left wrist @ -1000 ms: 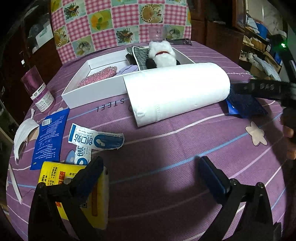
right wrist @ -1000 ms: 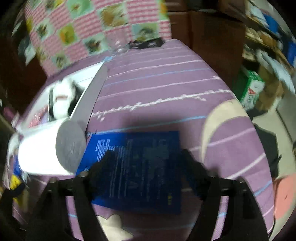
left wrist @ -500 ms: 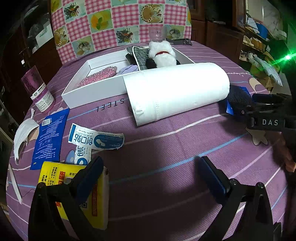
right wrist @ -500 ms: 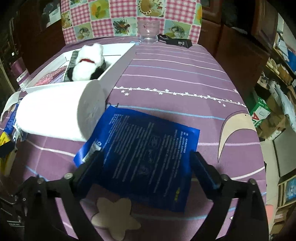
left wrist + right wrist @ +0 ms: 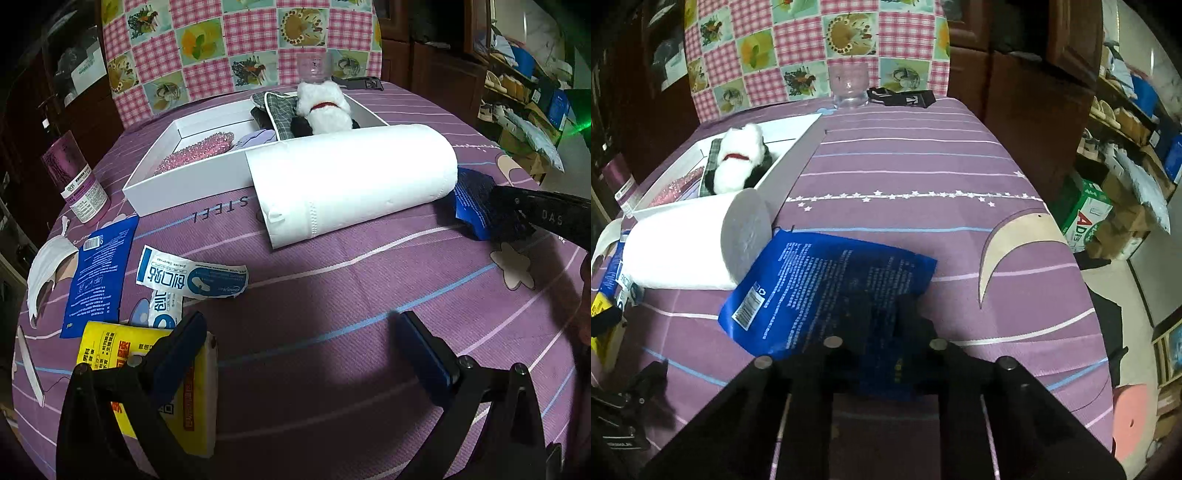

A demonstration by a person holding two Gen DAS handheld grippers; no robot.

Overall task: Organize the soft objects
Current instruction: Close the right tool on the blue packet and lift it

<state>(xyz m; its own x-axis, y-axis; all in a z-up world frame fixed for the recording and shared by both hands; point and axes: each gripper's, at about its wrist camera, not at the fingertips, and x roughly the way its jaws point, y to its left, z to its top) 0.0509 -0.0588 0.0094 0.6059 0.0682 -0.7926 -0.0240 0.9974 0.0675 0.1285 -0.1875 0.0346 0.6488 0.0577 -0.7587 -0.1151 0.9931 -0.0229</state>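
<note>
Right hand-held gripper [image 5: 881,314]: jaws clamped on the blue packet [image 5: 827,284], which lies on the desk [image 5: 923,192] beside the paper roll [image 5: 351,181]. Left hand-held gripper [image 5: 299,350]: jaws wide, holding nothing. Beyond: white box [image 5: 192,181] containing a plush toy [image 5: 325,109].

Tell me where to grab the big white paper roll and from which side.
Take the paper roll around its middle from above, one finger on each long side. It lies on its side against the white box, so the box side is tight. The open left gripper may be too narrow; ends are the fallback.
</note>
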